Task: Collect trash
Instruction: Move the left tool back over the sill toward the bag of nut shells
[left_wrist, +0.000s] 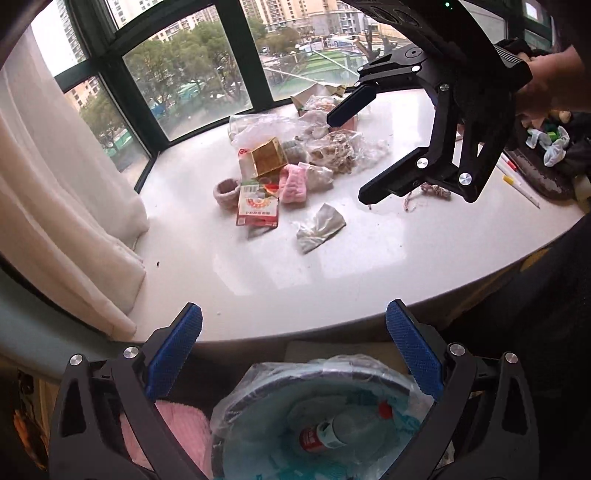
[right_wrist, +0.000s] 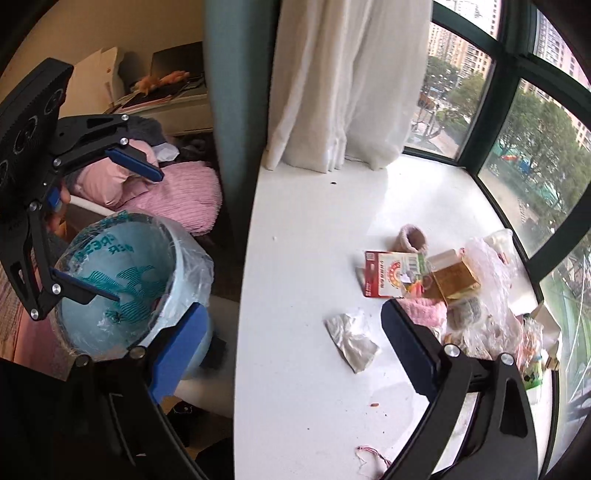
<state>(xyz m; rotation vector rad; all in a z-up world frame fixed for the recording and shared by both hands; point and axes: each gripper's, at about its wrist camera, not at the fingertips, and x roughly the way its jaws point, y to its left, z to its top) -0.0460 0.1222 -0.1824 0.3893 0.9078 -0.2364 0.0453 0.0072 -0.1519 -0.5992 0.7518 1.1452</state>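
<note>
My left gripper (left_wrist: 295, 350) is open with nothing between its jaws and hovers over a light blue trash bin (left_wrist: 236, 398) lined with a plastic bag. A bottle (left_wrist: 332, 432) with a red cap lies inside the bin. On the white sill lie a crumpled silver wrapper (left_wrist: 319, 227), a red-and-white carton (left_wrist: 256, 208), a gold box (left_wrist: 269, 157), pink cloth (left_wrist: 293, 182) and clear plastic bags (left_wrist: 273, 129). My right gripper (right_wrist: 295, 347) is open and empty above the sill, near the wrapper (right_wrist: 352, 338) and the carton (right_wrist: 391, 275). The bin (right_wrist: 184, 251) stands off the sill's left edge, below the left gripper (right_wrist: 139, 238).
A white curtain (right_wrist: 351, 74) hangs at the sill's far corner against the window. Pens (left_wrist: 517, 177) and a dark mat (left_wrist: 546, 173) with small items lie at the right end. A string scrap (right_wrist: 369, 454) lies near the front. Pink bedding (right_wrist: 177, 195) is behind the bin.
</note>
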